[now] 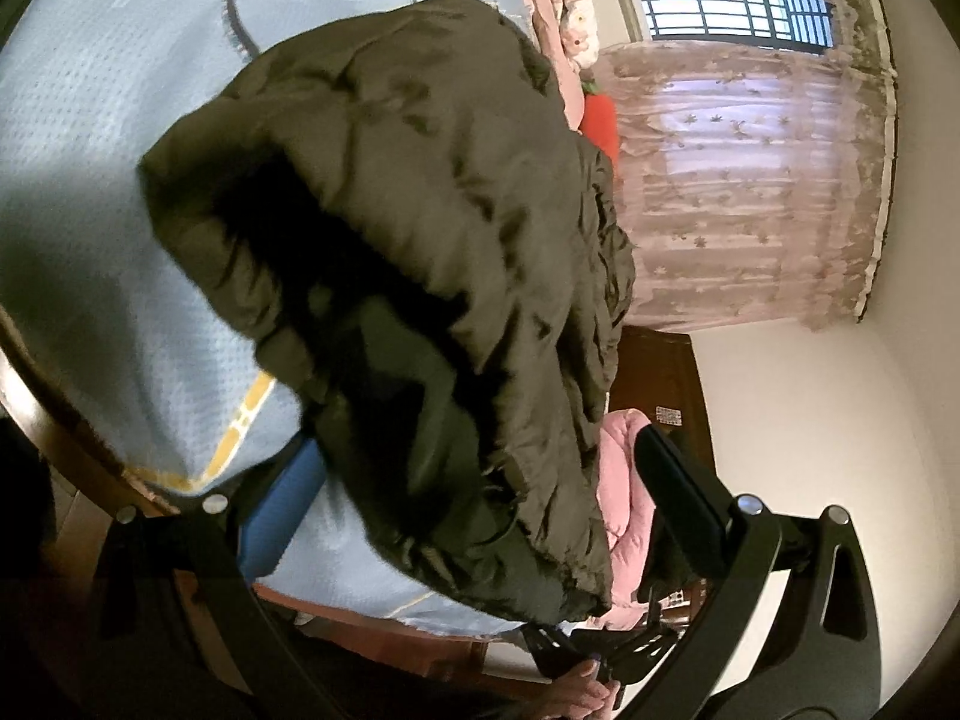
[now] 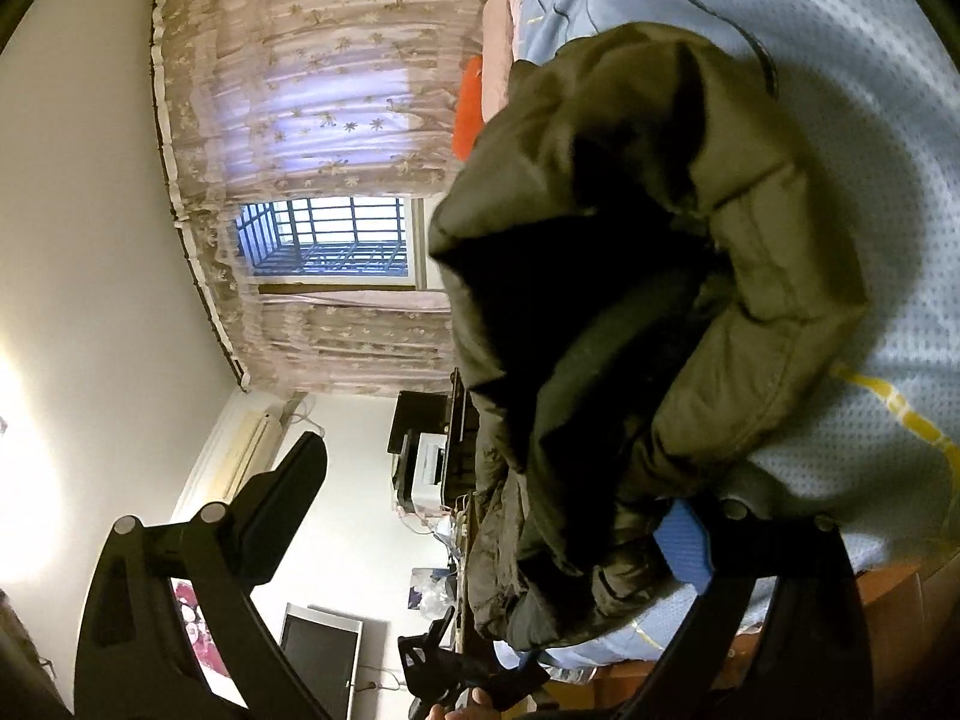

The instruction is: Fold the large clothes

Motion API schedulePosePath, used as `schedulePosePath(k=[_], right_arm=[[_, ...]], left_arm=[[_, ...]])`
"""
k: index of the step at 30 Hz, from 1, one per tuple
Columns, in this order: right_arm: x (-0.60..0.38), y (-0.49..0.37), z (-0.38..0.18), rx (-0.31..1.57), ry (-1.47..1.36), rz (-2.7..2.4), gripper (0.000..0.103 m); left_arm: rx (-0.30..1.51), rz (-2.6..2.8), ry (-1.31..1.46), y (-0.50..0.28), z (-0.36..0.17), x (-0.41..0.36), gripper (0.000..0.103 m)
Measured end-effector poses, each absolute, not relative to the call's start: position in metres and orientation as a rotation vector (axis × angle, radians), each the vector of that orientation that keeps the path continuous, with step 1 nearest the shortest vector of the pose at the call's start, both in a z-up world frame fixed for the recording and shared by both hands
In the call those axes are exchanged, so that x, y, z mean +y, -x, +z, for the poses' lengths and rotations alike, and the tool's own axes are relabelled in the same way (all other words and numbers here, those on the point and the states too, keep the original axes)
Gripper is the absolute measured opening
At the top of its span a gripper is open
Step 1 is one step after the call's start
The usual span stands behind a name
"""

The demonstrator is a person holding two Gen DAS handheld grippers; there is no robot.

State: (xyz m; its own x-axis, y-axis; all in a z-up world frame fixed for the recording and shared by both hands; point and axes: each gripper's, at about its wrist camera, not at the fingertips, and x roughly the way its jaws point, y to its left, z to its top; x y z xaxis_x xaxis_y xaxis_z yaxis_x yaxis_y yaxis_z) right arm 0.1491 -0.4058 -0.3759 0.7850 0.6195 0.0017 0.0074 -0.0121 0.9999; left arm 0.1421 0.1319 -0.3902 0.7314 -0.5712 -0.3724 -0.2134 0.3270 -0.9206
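An olive padded jacket is seen bunched between the two grippers over a blue bed cover, its long axis running from the near hem by the fingers away toward the curtain end of the bed. The left gripper is seen spread wide, one blue-padded finger against the cover and the other beside the hem; the right gripper is likewise spread. Whether any fabric is pinched cannot be told, since dark folds hide the jacket's collar and sleeves.
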Motion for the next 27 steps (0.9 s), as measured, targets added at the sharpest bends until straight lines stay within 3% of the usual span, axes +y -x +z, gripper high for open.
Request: schedulePosePath(k=[21, 27], right_arm=[[-0.404, -0.155, -0.376, 0.534, -1.512, 0.520, 0.099], [-0.401, -0.158, -0.352, 0.494, -1.461, 0.607, 0.097]], left_arm=[[0.687, -0.280, 1.167, -0.161, -0.375, 0.132, 0.101], [0.679, -0.283, 1.153, -0.162, -0.372, 0.131, 0.101]])
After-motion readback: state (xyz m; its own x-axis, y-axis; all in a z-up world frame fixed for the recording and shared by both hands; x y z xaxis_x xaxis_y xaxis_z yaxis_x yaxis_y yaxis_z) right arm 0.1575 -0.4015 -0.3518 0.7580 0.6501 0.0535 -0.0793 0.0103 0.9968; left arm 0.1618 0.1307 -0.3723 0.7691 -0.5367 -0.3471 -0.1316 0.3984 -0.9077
